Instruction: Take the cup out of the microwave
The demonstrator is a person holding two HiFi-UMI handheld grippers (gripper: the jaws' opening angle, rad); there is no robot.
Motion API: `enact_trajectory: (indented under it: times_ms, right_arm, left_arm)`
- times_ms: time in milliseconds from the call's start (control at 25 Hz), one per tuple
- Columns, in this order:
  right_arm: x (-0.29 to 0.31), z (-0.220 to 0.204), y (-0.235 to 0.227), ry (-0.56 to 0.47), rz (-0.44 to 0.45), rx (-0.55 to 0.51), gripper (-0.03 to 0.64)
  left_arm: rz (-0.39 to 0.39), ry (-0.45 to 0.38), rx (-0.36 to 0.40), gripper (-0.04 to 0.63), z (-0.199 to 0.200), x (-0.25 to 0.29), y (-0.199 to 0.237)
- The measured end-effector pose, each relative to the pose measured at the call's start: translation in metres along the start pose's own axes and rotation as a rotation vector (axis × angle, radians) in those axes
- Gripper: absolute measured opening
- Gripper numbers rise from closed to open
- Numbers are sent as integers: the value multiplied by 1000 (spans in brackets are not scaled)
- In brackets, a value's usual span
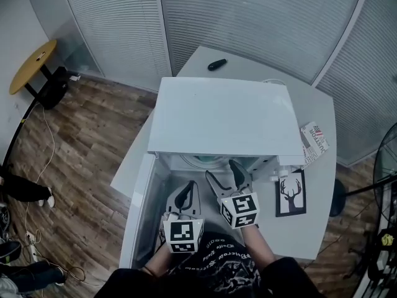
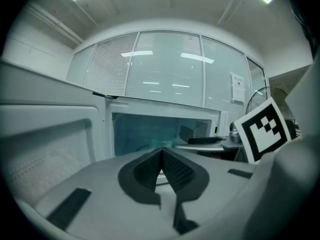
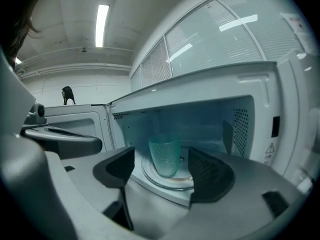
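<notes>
Two grippers face the open microwave (image 1: 220, 113) on the bench (image 1: 316, 228). Only the right gripper view shows the cup (image 3: 165, 155) plainly: upright on the turntable (image 3: 167, 180), beyond the right gripper's (image 3: 161, 165) parted, empty jaws. Left gripper (image 2: 161, 156): jaws together, nothing between.

I see a wood-plank floor (image 1: 93, 141) around a white table (image 1: 322, 117), with slatted blinds (image 1: 248, 17) lining the walls behind. A round yellow table (image 1: 31, 64) stands far left. Strip lights (image 3: 101, 18) glow overhead.
</notes>
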State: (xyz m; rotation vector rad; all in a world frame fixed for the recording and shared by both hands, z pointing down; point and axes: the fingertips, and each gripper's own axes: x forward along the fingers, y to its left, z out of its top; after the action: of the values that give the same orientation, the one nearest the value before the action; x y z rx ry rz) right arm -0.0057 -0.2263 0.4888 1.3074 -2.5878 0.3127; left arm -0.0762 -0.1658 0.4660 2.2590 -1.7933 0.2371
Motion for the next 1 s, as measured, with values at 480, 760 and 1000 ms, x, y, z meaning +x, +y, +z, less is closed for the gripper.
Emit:
enact_trajectory:
  times_ms: [480,760,1000]
  right_arm:
    - [40,-13,1,52,-18,-18,363]
    - [56,-14,-7,42,-56,-11,377]
    - [72,-12,-10,56,-47,-32,380]
  left_arm:
    - [9,7,-4,6,-6,0,9]
    - [7,28,-3,6,-12,5,11]
    - [-5,49,7,6,-20,11,8]
